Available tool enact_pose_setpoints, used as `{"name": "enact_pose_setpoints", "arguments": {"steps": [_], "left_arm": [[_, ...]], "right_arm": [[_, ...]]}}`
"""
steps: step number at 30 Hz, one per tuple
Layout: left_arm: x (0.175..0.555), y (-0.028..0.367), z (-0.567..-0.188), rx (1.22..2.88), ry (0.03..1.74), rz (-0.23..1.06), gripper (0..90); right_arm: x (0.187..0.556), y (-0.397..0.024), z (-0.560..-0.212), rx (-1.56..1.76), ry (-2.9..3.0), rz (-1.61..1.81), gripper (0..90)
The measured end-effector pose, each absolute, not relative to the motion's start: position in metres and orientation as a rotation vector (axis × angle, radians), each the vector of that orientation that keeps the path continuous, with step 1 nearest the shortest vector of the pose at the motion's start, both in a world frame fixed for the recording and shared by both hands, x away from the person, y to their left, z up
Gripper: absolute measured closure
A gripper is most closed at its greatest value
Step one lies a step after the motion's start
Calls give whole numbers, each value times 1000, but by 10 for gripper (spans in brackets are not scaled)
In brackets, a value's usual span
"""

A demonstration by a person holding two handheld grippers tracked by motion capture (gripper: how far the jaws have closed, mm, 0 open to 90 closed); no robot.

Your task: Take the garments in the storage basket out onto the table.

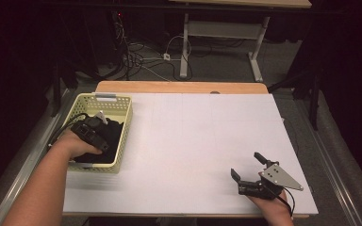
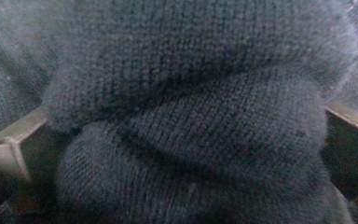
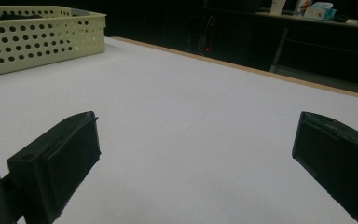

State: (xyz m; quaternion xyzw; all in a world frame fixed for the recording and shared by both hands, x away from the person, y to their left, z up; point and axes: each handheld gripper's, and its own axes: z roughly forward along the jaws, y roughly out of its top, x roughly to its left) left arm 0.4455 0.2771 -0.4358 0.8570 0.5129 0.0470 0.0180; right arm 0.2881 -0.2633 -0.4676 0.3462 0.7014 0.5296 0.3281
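My left tongs (image 1: 95, 134) reach down into the pale yellow perforated basket (image 1: 123, 134) at the desk's (image 1: 193, 141) left edge, pressed against a dark knitted cloth (image 2: 191, 116) lying inside; I cannot tell how wide they stand. My right tongs (image 1: 248, 165) rest near the front right corner, jaws spread wide and holding nothing, well apart from the basket. No writing is readable.

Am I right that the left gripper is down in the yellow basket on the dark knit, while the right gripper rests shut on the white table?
Not quite: the right gripper is open, its jaws wide apart in the right gripper view. The rest holds: the left gripper is in the yellow basket on the dark knit.
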Motion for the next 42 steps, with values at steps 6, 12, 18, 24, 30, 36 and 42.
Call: {"name": "enact_pose_setpoints", "arguments": {"steps": [6, 12, 18, 24, 30, 36, 42], "left_arm": [[443, 275, -436, 2664, 1583, 189, 0], [444, 276, -435, 2645, 1589, 228, 0], [444, 277, -434, 2649, 1584, 221, 0], [440, 274, -432, 2655, 1508, 208, 177], [438, 276, -430, 2635, 1459, 185, 339], [436, 279, -427, 2623, 1412, 186, 452], [434, 283, -421, 2596, 1396, 182, 500]], "right_arm": [[288, -263, -468, 903, 1839, 1384, 14], [285, -265, -465, 908, 1823, 1396, 14], [286, -267, -466, 920, 1822, 1398, 15], [286, -270, -465, 929, 1811, 1400, 17], [286, -271, -465, 935, 1806, 1403, 20], [286, -270, -466, 934, 1811, 1396, 20], [286, -269, -466, 932, 1815, 1396, 20]]}}
